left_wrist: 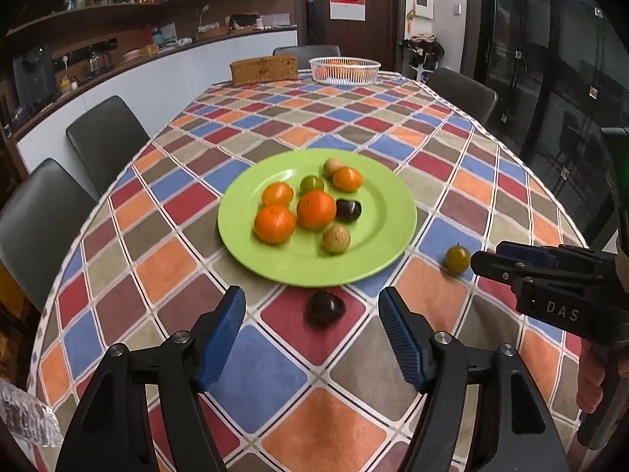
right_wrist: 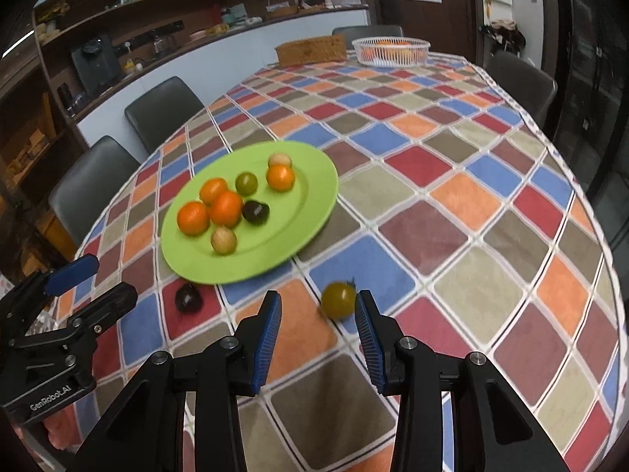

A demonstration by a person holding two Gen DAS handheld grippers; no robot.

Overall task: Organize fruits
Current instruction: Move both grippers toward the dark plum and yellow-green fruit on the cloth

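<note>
A green plate [left_wrist: 377, 251] [right_wrist: 298, 204] holds several fruits: oranges, a green tomato, a dark plum and two tan fruits. A dark plum [left_wrist: 325, 308] [right_wrist: 188, 297] lies on the cloth just in front of the plate, between and slightly beyond the fingertips of my open left gripper [left_wrist: 312, 306]. A yellow-green tomato [left_wrist: 457, 259] [right_wrist: 339, 299] lies on the cloth right of the plate. My open right gripper [right_wrist: 318, 310] has it beside its right fingertip [right_wrist: 363, 314]; whether they touch I cannot tell. The right gripper also shows in the left wrist view [left_wrist: 487, 261], the left in the right wrist view [right_wrist: 106, 283].
A chequered tablecloth [left_wrist: 275, 385] covers the table. A white basket [left_wrist: 344, 69] with oranges and a wicker box [left_wrist: 264, 68] stand at the far end. Dark chairs [left_wrist: 103, 133] line the left side and another [left_wrist: 464, 90] the right. A counter runs behind.
</note>
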